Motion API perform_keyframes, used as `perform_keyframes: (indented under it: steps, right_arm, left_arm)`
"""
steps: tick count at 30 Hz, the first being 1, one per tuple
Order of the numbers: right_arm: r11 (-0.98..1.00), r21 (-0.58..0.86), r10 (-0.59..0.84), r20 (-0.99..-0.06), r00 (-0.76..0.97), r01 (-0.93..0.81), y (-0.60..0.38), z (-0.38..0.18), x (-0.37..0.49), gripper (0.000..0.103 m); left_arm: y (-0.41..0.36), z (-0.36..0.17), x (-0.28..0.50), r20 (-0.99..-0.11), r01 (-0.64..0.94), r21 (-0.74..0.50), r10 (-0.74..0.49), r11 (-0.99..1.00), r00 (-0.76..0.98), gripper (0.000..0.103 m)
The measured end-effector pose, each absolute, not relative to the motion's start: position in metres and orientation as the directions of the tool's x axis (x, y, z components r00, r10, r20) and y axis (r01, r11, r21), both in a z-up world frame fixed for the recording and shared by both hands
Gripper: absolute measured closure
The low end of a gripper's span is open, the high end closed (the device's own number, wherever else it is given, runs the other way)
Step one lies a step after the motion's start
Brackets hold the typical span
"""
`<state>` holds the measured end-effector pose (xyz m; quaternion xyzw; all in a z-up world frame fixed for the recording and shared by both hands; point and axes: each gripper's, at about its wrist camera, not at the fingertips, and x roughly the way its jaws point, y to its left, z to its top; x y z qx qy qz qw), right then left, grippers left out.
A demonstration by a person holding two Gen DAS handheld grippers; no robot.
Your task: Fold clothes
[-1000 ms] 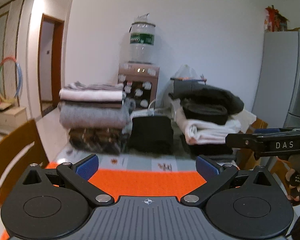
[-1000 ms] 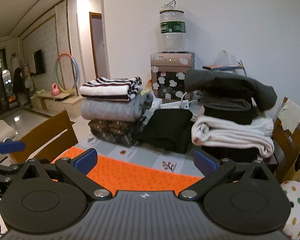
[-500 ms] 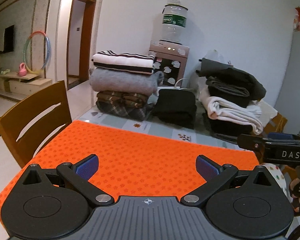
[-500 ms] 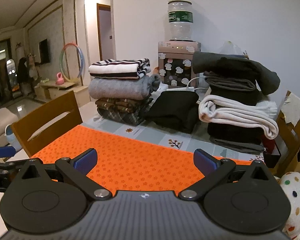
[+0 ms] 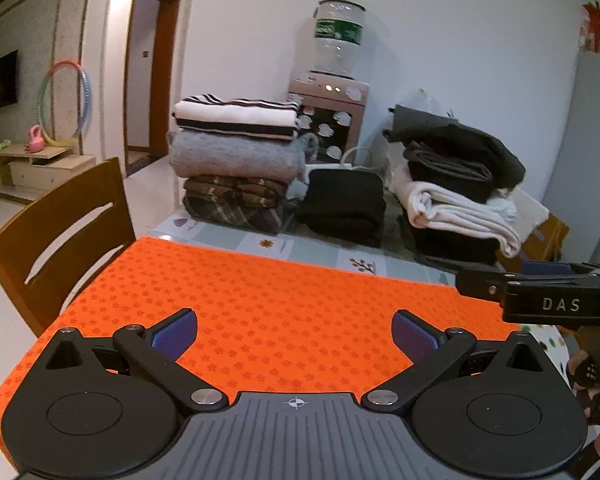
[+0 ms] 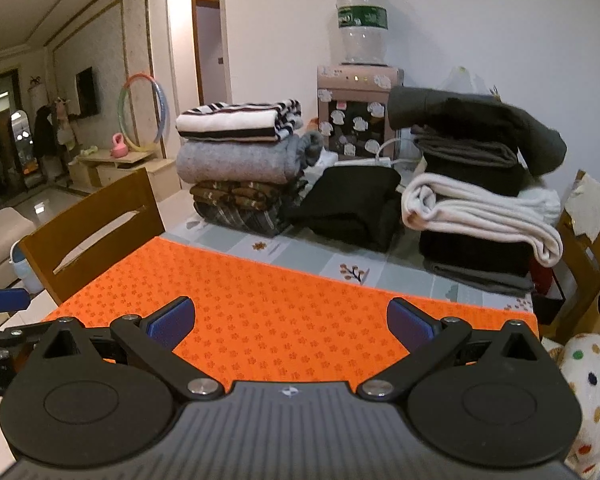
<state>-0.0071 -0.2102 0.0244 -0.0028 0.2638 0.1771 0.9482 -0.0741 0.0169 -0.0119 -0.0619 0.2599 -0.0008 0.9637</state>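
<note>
An orange patterned mat covers the near part of the table; it also shows in the right wrist view. Behind it stand three stacks of folded clothes: a left stack topped by a striped garment, a black garment in the middle, and a right stack with a white garment under dark ones. The same stacks show in the right wrist view. My left gripper is open and empty above the mat. My right gripper is open and empty too, and shows side-on in the left wrist view.
A wooden chair stands at the table's left side. A water dispenser stands against the wall behind the clothes. A cardboard box and a spotted cloth are at the right. A fridge stands at far right.
Both grippers have pulled back and risen, so much more of the orange mat shows in front of the stacks. Both stay open.
</note>
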Motion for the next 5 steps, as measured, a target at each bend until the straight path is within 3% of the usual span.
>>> perform_keyframes:
  steps: [5]
  right_arm:
    - [0.945, 0.098, 0.315, -0.527, 0.789, -0.311, -0.2184, 0.0176, -0.004, 0.0]
  left_arm:
    - [0.0096, -0.0168, -0.0688, -0.526, -0.012, -0.117, -0.051, 0.993, 0.849, 0.0]
